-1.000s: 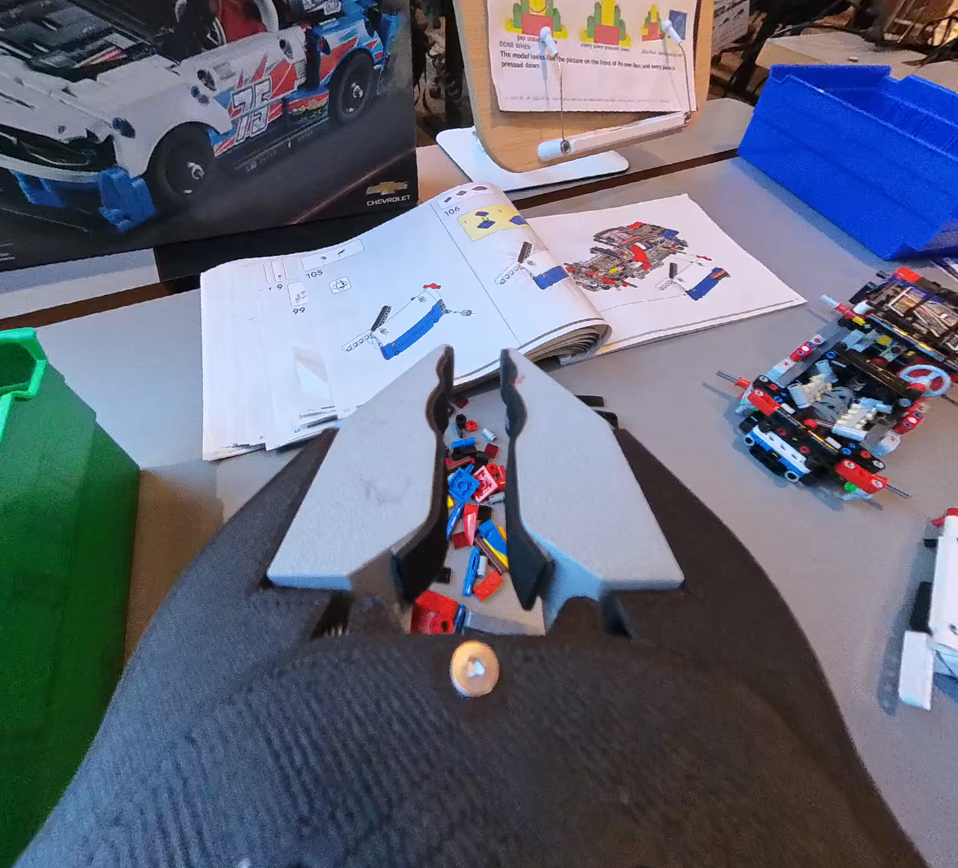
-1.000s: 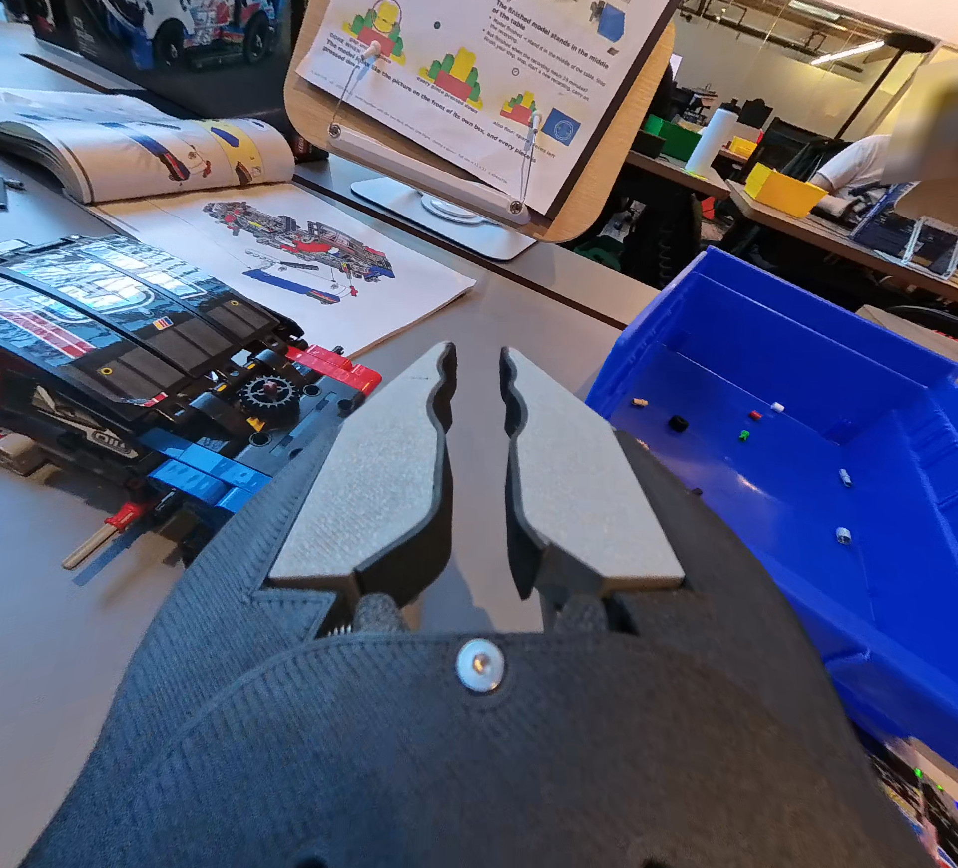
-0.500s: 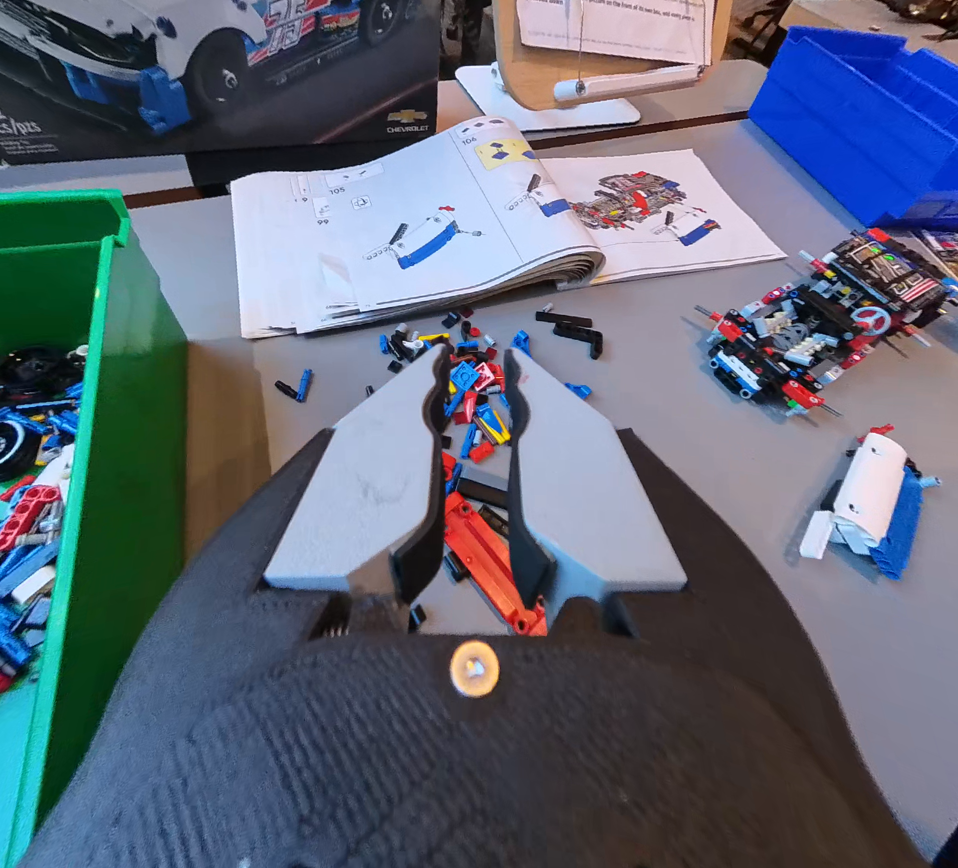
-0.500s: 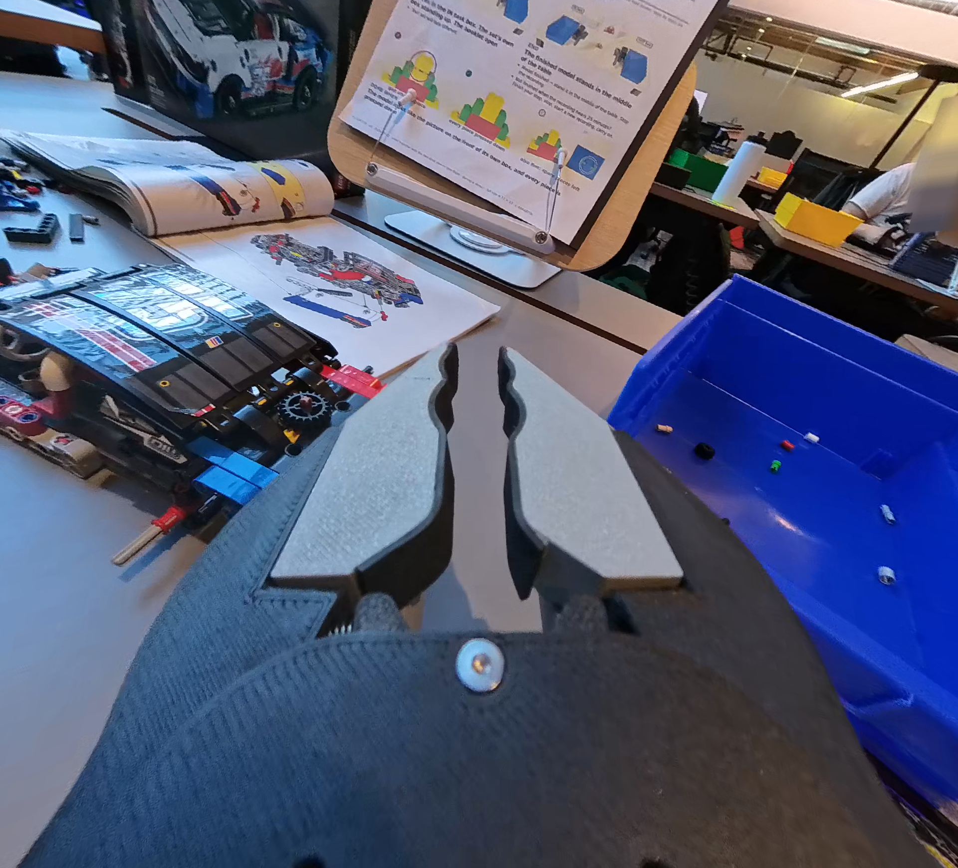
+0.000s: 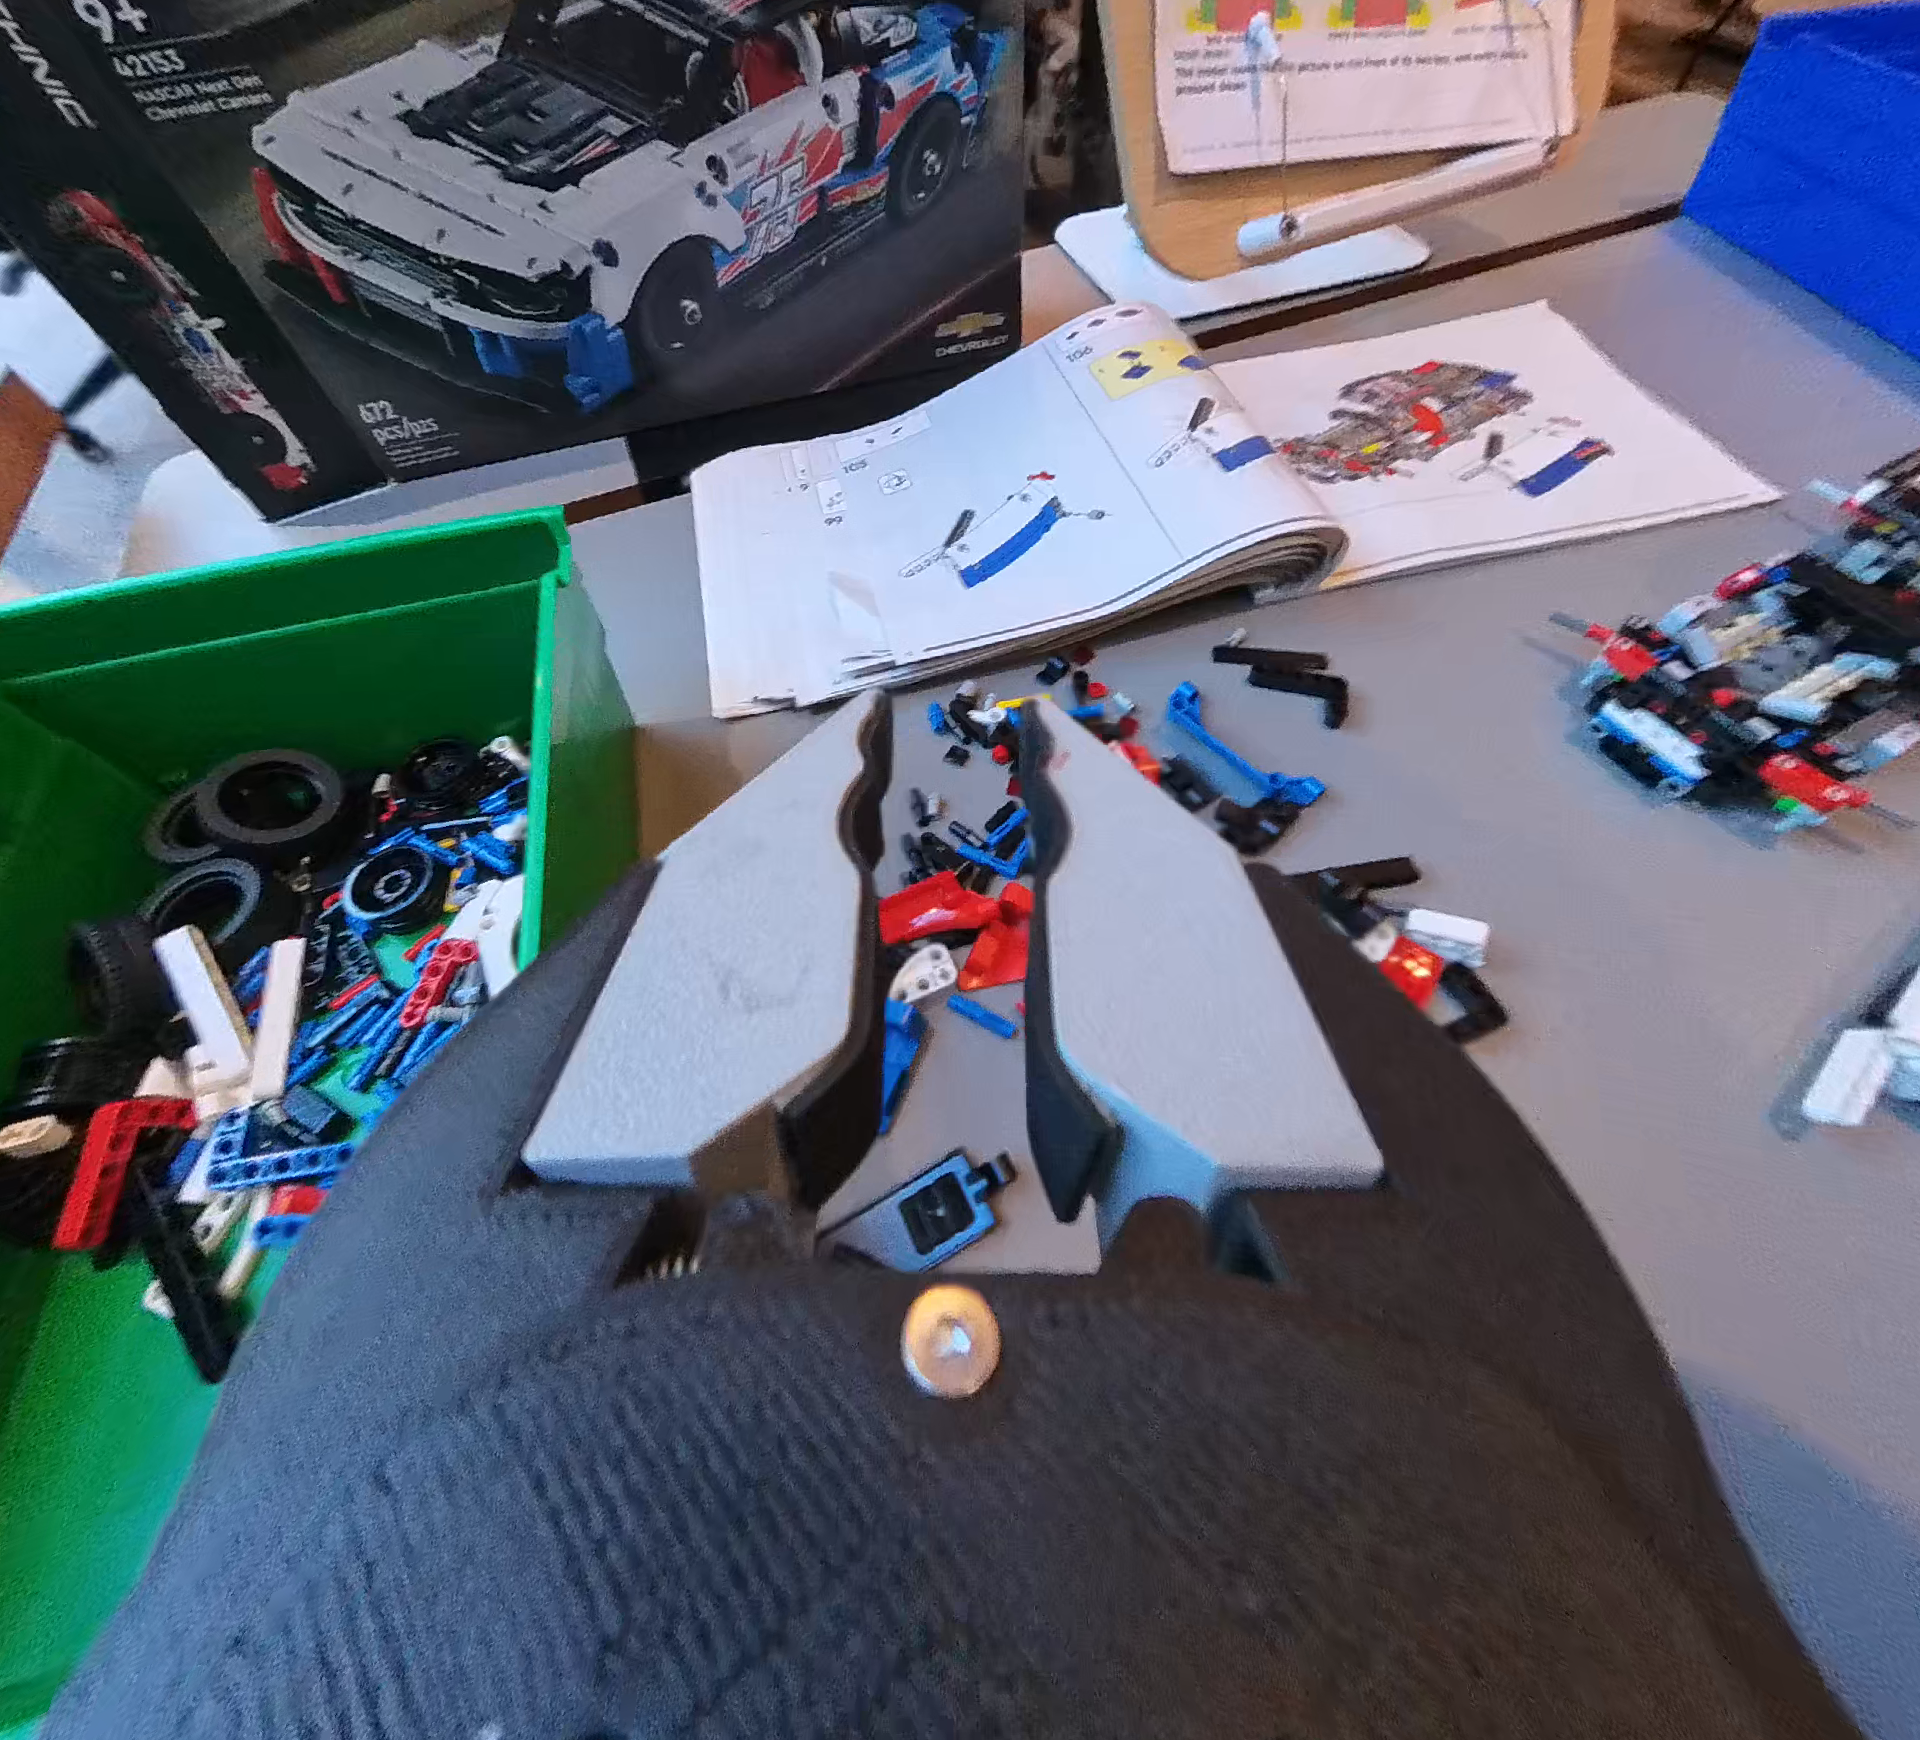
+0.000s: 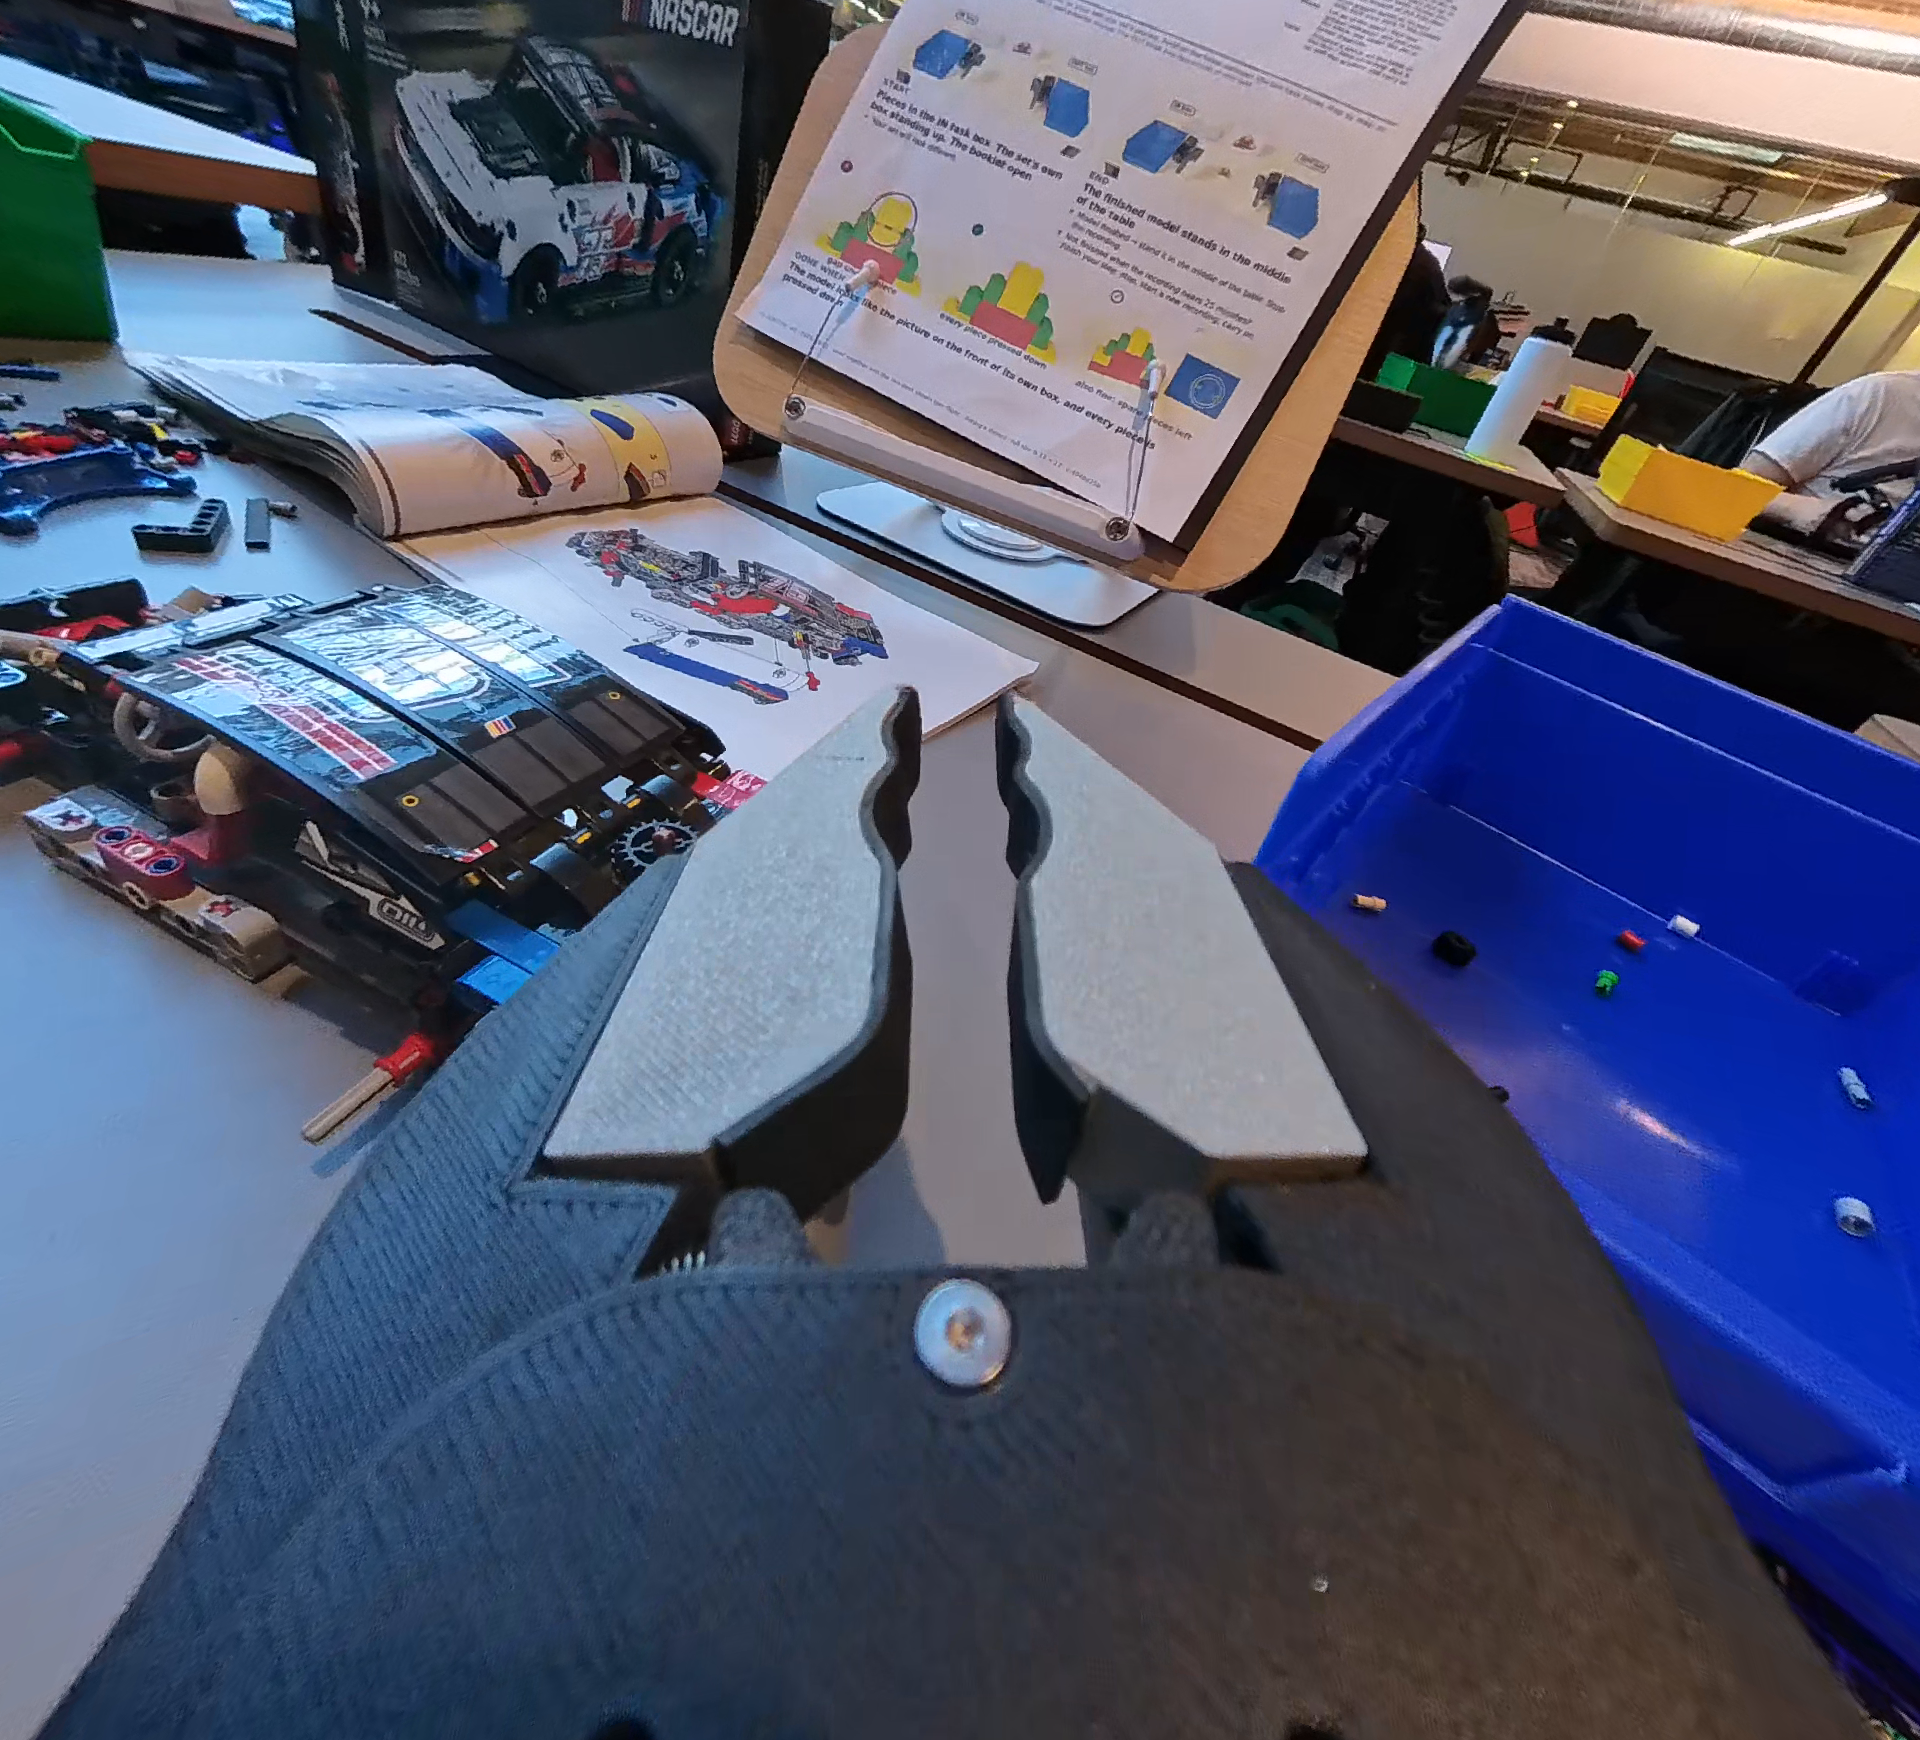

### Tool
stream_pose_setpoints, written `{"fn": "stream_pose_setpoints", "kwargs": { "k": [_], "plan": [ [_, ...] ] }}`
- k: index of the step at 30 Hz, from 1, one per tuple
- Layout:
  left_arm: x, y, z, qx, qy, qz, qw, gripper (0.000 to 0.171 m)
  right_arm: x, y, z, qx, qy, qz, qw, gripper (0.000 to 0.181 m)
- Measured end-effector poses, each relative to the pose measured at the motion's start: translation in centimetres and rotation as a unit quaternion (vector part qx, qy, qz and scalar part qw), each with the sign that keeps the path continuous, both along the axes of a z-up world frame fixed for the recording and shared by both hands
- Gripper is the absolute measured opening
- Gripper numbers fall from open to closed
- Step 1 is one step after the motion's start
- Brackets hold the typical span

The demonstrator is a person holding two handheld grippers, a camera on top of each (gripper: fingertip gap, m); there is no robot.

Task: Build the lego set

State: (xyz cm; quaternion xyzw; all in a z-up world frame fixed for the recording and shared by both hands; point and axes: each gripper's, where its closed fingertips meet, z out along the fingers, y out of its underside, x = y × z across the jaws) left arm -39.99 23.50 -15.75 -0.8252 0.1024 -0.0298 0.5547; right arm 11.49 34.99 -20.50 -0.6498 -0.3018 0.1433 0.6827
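Observation:
My left gripper (image 5: 956,724) is open by a narrow gap and empty. It hovers over a scatter of loose red, blue and black lego pieces (image 5: 966,911) on the grey table. The partly built car (image 5: 1756,714) lies to its right. It also shows in the right wrist view (image 6: 343,755), left of my right gripper (image 6: 956,724). That gripper is open by a narrow gap, empty, and held above the table. The open instruction booklet (image 5: 997,506) lies behind the pieces and also shows in the right wrist view (image 6: 447,443).
A green bin (image 5: 312,651) full of pieces and tyres stands at the left. A blue bin (image 6: 1610,963) with a few tiny pieces stands at the right. The set's box (image 5: 520,132) and a sheet stand (image 6: 1122,184) stand behind. A white-and-blue sub-assembly (image 5: 1860,1067) lies at the right edge. To reach the partly built car (image 5: 1756,714) in a straight line is about 25 centimeters for my right fingers, about 30 centimeters for my left.
My left gripper has pulled back and to the left, bringing the green bin's contents and the box into view. My right gripper has drawn back a little. Both jaw gaps are unchanged.

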Motion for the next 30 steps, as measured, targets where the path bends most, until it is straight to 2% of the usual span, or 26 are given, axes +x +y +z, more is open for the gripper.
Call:
{"fn": "stream_pose_setpoints", "kwargs": {
  "k": [2, 7, 18, 21, 24, 27, 30],
  "plan": [
    [-0.5, 0.0, -0.7, -0.011, 0.015, 0.011, 1.000, 0.021, -0.1, 0.1, -0.1, -0.002, -0.005, -0.002, 1.000, 0.012],
    [-0.7, -0.1, -1.5, -0.020, -0.004, 0.013, 1.000, 0.021, 0.0, 0.2, -0.1, 0.000, -0.005, -0.006, 1.000, 0.012],
    [1.4, 1.5, -3.5, -0.064, -0.020, -0.020, 0.998, 0.023, -0.2, 0.0, -0.1, -0.003, -0.001, 0.002, 1.000, 0.012],
    [2.0, 2.0, -5.0, -0.121, -0.029, -0.036, 0.992, 0.035, -0.3, 0.0, -0.1, -0.006, 0.006, 0.010, 1.000, 0.014],
    [3.6, 3.4, -6.1, -0.167, -0.022, -0.075, 0.983, 0.059, -0.6, -0.2, 0.1, -0.005, 0.012, 0.020, 1.000, 0.016],
    [4.6, 6.5, -6.8, -0.188, 0.053, -0.101, 0.975, 0.075, -0.9, -0.5, 0.3, -0.007, 0.020, 0.032, 0.999, 0.016],
    [6.2, 9.9, -7.5, -0.196, 0.128, -0.132, 0.963, 0.079, -1.0, -0.7, 0.4, -0.010, 0.031, 0.043, 0.999, 0.016]
  ]
}}
